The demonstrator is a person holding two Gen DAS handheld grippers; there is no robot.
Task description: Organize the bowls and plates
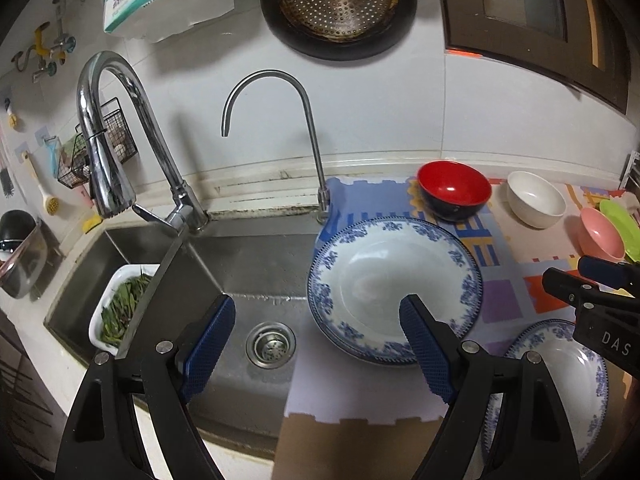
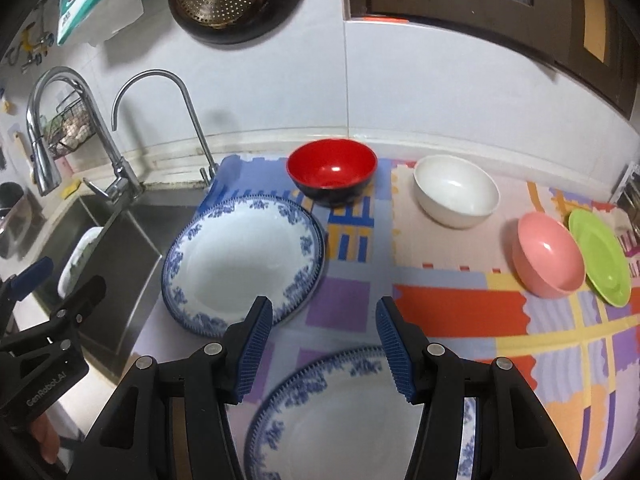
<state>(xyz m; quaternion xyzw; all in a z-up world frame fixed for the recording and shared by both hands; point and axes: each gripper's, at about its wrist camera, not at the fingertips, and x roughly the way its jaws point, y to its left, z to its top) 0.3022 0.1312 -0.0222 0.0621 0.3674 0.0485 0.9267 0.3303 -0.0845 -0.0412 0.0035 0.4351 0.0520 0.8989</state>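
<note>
A blue-and-white plate (image 1: pixel 394 288) (image 2: pixel 242 262) lies on the colourful mat beside the sink. A second blue-and-white plate (image 2: pixel 352 412) (image 1: pixel 568 376) lies nearer, under my right gripper. Behind stand a red bowl (image 1: pixel 454 188) (image 2: pixel 332 176), a white bowl (image 1: pixel 536 198) (image 2: pixel 456 190), a pink bowl (image 1: pixel 602 234) (image 2: pixel 548 254) and a green plate (image 1: pixel 624 228) (image 2: pixel 600 262). My left gripper (image 1: pixel 316 340) is open and empty, over the sink edge and the first plate's near rim. My right gripper (image 2: pixel 324 344) is open and empty above the nearer plate.
The steel sink (image 1: pixel 256 272) lies at left with a drain (image 1: pixel 271 345), two taps (image 1: pixel 120 140) (image 1: pixel 280 120) and a white dish of greens (image 1: pixel 122 306). A colander pan (image 1: pixel 340 0) hangs on the wall. A dark cabinet (image 2: pixel 500 8) is at upper right.
</note>
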